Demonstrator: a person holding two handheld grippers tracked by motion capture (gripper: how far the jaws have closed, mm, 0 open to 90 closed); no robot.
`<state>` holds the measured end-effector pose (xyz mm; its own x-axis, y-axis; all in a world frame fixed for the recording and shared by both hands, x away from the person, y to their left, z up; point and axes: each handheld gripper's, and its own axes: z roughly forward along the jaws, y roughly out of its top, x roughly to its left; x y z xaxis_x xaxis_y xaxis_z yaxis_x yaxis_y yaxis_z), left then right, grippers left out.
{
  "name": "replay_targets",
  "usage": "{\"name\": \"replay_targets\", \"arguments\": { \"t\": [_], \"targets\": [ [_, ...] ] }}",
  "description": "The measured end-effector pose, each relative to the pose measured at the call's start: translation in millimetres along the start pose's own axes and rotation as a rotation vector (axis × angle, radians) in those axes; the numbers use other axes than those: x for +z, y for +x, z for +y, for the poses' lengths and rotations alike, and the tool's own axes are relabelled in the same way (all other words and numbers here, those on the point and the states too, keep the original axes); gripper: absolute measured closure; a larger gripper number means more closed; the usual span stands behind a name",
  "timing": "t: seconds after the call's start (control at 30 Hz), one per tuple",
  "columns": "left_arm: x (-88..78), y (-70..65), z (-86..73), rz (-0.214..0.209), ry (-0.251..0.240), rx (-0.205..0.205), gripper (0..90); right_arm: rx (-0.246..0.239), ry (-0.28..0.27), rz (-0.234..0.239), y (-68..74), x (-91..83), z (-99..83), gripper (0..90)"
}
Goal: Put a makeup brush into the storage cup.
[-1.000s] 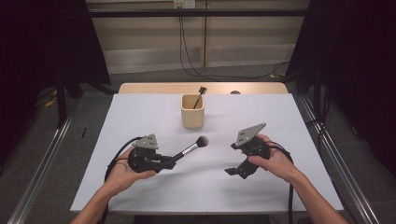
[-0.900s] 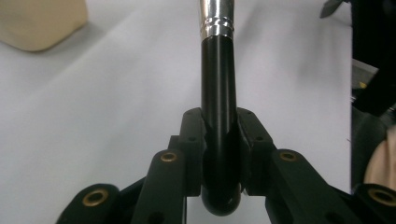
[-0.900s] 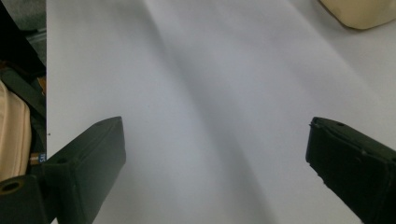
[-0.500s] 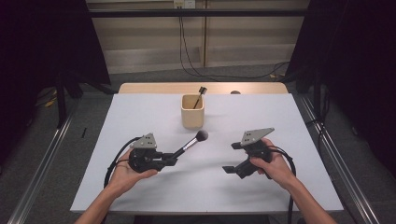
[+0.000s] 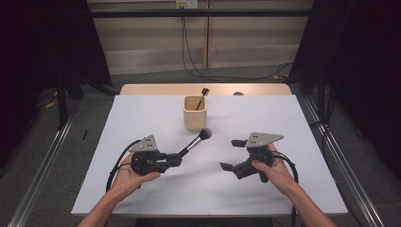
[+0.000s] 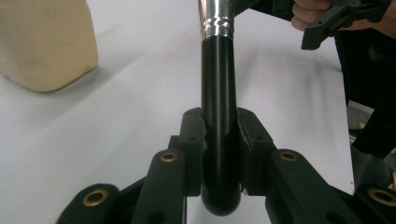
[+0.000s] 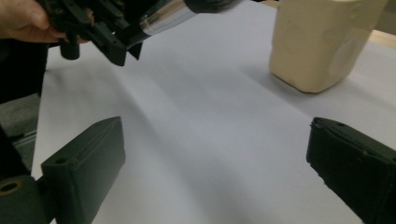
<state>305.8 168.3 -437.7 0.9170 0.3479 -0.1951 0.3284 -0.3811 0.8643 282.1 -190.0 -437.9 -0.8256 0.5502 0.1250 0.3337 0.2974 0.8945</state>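
- The white worktop (image 5: 142, 123) is carrying a beige cup (image 5: 195, 112) at the far middle.
- The right tongs (image 5: 231, 155) are standing apart, holding nothing.
- The left tongs (image 5: 176, 160) are clamping the makeup brush (image 5: 195, 142) low on its handle, near left of the cup.
- I judge that tilting the head up, then lowering slowly, is the best way into the cup.

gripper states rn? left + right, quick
Left gripper: shut on the makeup brush, clamped on its black handle.
Right gripper: open, nothing between its jaws.
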Motion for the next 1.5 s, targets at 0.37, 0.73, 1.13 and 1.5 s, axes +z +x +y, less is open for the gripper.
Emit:
{"name": "replay_targets", "arguments": {
  "t": [0.37,0.73,1.13,1.5],
  "targets": [
    [1.3,-2.8,1.6,-0.003,-0.052,-0.005,74.7,0.007,-0.071,0.003,3.7,0.6,2.2,8.1],
    [6.1,-4.9,8.5,-0.001,-0.098,0.0,74.7,0.0,-0.164,0.052,5.4,6.4,8.2,4.7],
    [16.0,-10.6,22.7,-0.018,-0.144,0.038,74.7,0.022,-0.233,0.093,7.5,10.8,15.9,3.0],
    [26.9,-13.3,22.9,-0.037,-0.154,0.037,74.7,0.036,-0.252,0.132,13.5,19.0,24.9,5.4]
  ]
}}
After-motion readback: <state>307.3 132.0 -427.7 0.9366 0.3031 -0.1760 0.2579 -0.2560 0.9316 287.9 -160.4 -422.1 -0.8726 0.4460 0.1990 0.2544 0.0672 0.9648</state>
